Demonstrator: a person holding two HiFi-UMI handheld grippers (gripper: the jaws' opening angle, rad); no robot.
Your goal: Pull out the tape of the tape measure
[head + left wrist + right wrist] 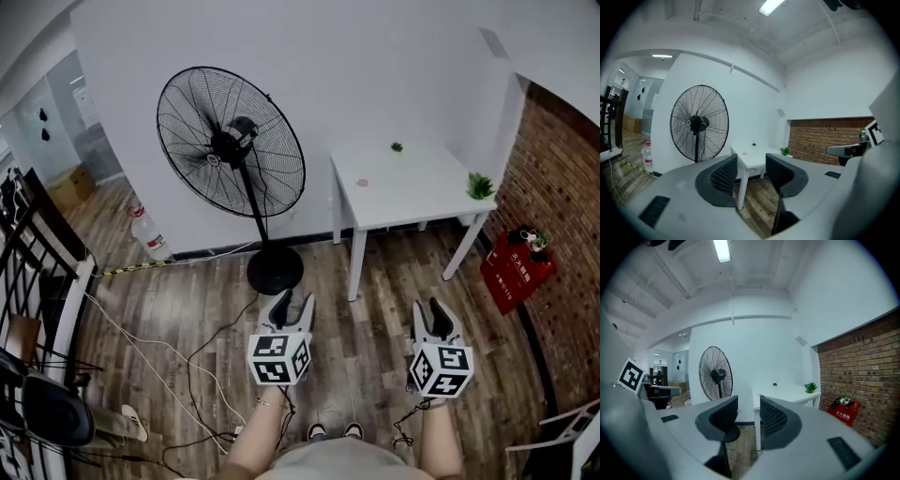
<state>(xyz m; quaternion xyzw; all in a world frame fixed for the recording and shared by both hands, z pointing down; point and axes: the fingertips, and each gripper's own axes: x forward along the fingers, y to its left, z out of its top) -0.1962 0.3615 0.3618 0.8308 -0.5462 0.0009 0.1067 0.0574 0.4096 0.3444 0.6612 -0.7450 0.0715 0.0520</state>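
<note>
While the left hand-held gripper (pixel 293 303) and right hand-held gripper (pixel 431 312) are hanging open and empty, the unseen tape measure's springy tape is likely needing a hook-end grip.

Speck (pixel 397 146) on table (pixel 422 202), seemingly unidentifiable.

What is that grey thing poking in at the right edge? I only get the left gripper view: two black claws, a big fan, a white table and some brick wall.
Observer: That is the right gripper. Its own view shows its jaws apart with nothing between them.
Operator: Who is carrying these things?
Observer: A person. The head view shows forearms reaching up to the grippers from the bottom edge.
Operator: Is there anything by the brick wall that I am missing?
Observer: Yes, a red box stands on the floor against the brick wall, to the right of the white table.
</note>
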